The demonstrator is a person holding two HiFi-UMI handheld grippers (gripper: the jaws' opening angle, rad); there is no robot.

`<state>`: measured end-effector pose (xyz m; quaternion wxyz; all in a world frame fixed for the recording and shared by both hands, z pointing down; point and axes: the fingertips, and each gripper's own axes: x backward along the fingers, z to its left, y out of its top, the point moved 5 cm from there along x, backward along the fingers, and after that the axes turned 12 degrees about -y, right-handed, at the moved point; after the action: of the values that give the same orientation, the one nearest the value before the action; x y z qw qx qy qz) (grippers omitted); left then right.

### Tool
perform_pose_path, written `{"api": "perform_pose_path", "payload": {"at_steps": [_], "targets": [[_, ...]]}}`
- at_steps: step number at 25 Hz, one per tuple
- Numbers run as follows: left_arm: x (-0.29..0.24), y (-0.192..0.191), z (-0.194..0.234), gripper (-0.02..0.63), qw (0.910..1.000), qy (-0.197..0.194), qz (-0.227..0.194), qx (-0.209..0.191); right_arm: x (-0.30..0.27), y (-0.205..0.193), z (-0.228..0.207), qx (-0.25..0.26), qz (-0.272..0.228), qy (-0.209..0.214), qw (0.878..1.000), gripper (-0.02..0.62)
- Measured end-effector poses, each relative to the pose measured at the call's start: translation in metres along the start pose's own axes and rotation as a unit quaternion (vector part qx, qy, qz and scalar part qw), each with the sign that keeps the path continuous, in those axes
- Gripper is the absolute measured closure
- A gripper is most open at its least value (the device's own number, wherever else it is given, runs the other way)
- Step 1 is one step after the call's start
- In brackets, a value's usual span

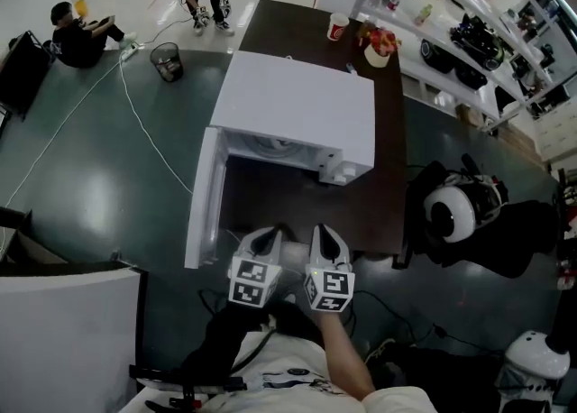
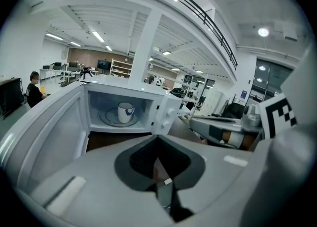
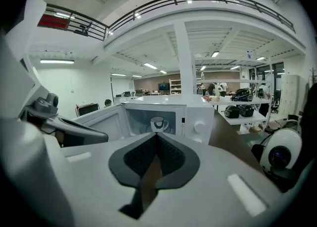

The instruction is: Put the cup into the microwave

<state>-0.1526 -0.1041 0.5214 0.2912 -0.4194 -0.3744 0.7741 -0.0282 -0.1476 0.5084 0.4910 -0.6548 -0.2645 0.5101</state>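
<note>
The white microwave [image 1: 297,105] stands on the dark brown table [image 1: 389,177] with its door [image 1: 200,199] swung open to the left. A white cup [image 2: 125,112] with a dark mark stands upright on the glass turntable inside; the right gripper view also shows the cup [image 3: 157,123]. Both grippers are at the table's near edge, side by side and well short of the microwave's opening. My left gripper [image 1: 268,236] [image 2: 157,139] is shut with nothing in it. My right gripper [image 1: 325,233] [image 3: 156,137] is shut and also empty.
A red cup [image 1: 338,26] and a bowl of colourful things [image 1: 379,46] sit at the table's far end. Shelves [image 1: 469,32] line the right side. A black chair with a white round device [image 1: 455,208] stands right of the table. A bin [image 1: 167,61] and a seated person [image 1: 77,34] are far left.
</note>
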Motion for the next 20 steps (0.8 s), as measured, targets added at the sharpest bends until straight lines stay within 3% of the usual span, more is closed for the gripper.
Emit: {"api": "perform_pose_path", "payload": {"at_steps": [7, 15, 20], "targets": [[0.026, -0.001, -0.028, 0.607, 0.9996, 0.009, -0.023, -0.012, 0.042, 0.014, -0.009, -0.048, -0.038, 0.006, 0.998, 0.595], [0.061, -0.017, -0.099, 0.607, 0.997, 0.023, -0.068, -0.03, 0.124, 0.0, -0.03, -0.06, -0.053, 0.028, 0.996, 0.595], [0.08, -0.027, -0.13, 0.607, 0.995, 0.037, -0.077, -0.051, 0.158, -0.011, -0.037, -0.068, -0.047, 0.07, 0.994, 0.595]]}}
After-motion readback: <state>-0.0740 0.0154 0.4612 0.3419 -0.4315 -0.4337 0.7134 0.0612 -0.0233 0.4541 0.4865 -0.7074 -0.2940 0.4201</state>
